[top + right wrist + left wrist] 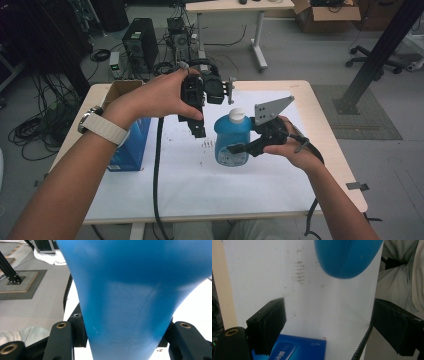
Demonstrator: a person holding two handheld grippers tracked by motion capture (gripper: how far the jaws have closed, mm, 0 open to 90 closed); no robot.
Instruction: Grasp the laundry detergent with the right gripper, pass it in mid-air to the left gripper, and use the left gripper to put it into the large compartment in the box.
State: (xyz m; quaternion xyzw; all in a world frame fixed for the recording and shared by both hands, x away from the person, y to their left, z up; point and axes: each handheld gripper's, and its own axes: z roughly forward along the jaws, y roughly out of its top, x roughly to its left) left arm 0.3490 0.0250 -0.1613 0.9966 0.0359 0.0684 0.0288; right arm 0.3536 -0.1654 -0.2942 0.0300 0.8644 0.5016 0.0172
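Clamping the blue plastic bottle with the white cap (pixel 232 137) at the centre of the high view, the right gripper (pixel 239 148) has both jaws pressed against the bottle's sides, as the right gripper view confirms. The bottle stands upright on the white sheet covering the worktop (pixel 320 125). The left gripper (pixel 199 125) hangs above and left of the cap, jaws spread wide and empty. A blue carton (pixel 131 145) stands at the left edge. For a clean cap grasp, lower the left gripper squarely over the cap while the right keeps the bottle vertical.
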